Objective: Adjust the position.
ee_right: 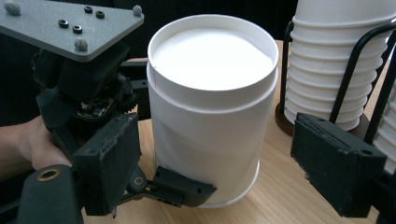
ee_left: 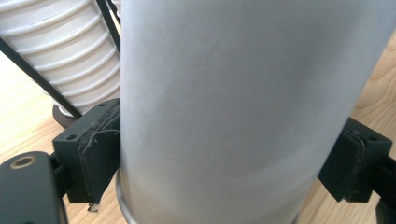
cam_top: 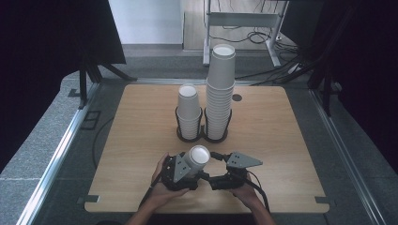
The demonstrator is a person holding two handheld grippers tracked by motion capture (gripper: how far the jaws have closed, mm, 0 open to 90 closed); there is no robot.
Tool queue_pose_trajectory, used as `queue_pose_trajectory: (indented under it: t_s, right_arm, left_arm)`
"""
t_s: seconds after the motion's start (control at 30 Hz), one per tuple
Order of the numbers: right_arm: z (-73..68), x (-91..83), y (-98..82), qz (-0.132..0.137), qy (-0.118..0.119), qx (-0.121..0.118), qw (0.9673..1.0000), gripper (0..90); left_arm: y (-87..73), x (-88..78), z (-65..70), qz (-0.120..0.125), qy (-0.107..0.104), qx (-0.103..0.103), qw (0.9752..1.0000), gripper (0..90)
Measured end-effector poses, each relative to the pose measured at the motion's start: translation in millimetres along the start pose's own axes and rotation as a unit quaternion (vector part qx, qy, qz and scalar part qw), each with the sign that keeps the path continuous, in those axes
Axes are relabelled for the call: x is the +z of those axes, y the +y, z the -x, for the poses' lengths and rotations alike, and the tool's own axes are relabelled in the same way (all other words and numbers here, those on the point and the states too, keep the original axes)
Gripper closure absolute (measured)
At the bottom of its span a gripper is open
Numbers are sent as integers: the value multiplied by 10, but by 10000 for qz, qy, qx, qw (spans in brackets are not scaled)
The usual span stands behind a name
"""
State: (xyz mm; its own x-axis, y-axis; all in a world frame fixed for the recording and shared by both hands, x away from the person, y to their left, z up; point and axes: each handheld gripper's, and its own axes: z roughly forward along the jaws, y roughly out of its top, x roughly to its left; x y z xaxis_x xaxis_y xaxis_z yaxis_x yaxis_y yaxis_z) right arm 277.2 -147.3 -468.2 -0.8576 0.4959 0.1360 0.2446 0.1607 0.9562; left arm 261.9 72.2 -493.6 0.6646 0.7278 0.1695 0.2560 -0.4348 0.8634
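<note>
Left gripper view: fingers (ee_left: 100,149) clamped round smooth paper cup (ee_left: 224,107) (right gripper (ee_right: 219,163) wide apart).

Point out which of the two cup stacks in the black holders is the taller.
The taller stack is the right-hand one in the high view, rising well above the short stack beside it; both stand behind the cup clamped in the left gripper.
</note>
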Motion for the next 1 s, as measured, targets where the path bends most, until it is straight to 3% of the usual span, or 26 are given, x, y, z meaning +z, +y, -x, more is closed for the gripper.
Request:
queue_pose_trajectory:
  t_s: [0.17,1.0]
  right_arm:
    - [-15,36,-19,-177,0,-54,9998,158]
    - [-17,52,-30,-294,1,-17,9996,159]
  left_arm:
    - [-5,7,2,-54,73,86,9999,116]
    - [-8,3,-1,-148,327,331,9988,116]
